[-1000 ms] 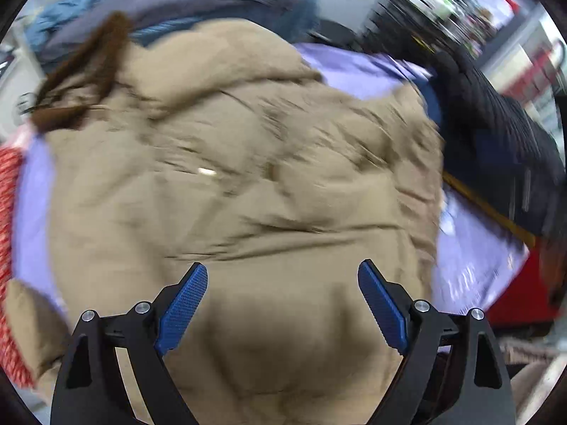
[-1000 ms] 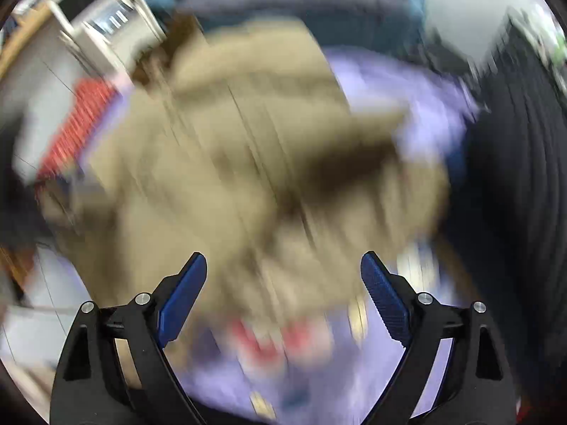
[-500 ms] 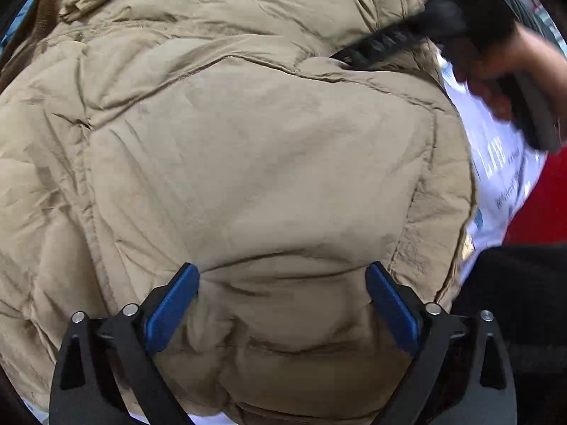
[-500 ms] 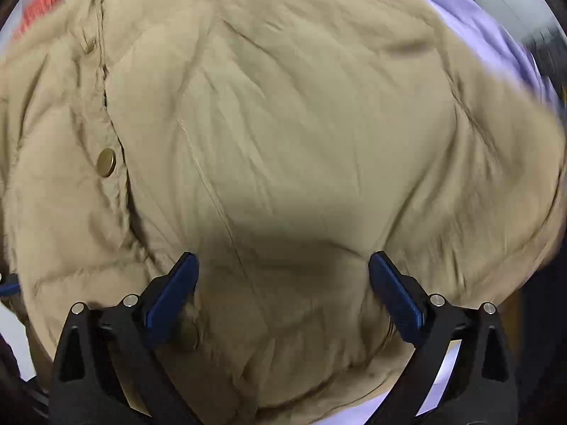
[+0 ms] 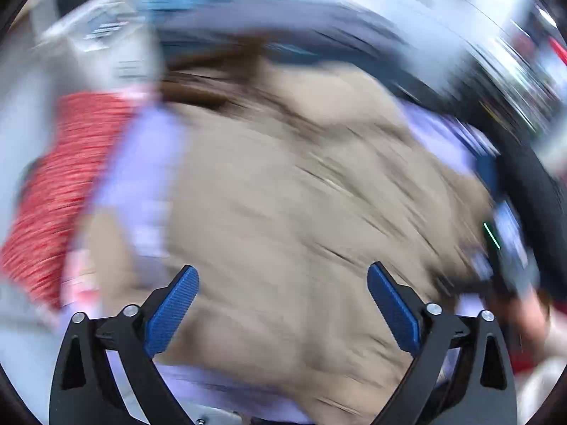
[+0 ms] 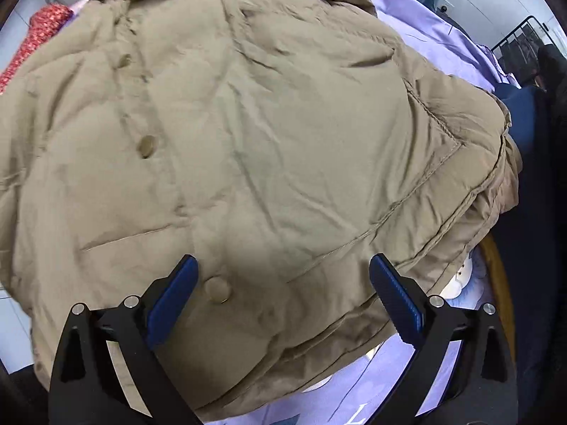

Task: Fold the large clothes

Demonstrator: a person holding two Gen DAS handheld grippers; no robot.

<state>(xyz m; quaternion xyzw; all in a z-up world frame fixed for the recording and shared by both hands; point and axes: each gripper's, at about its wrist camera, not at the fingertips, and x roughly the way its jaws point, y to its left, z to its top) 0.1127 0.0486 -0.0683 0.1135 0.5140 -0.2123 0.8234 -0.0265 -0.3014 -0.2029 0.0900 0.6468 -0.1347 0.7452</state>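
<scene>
A tan padded coat [image 6: 269,134] with snap buttons and a brown fur collar lies bunched and folded on a lilac sheet [image 6: 436,32]. In the right wrist view my right gripper [image 6: 283,297] is open and empty, just above the coat's near hem, one snap button between its fingers. In the left wrist view the picture is heavily blurred; the coat [image 5: 304,212] fills the middle and my left gripper [image 5: 281,310] is open and empty, raised above it.
A red knitted garment [image 5: 60,184] lies at the left. Dark blue and black clothes [image 6: 531,148] lie along the right edge. A pile of blue and grey clothes [image 5: 248,21] sits at the back. The lilac sheet [image 5: 141,163] shows around the coat.
The left gripper has pulled back and up fast from the coat, so more of the surroundings shows. The right gripper has backed off slightly from the coat. Both stay open.
</scene>
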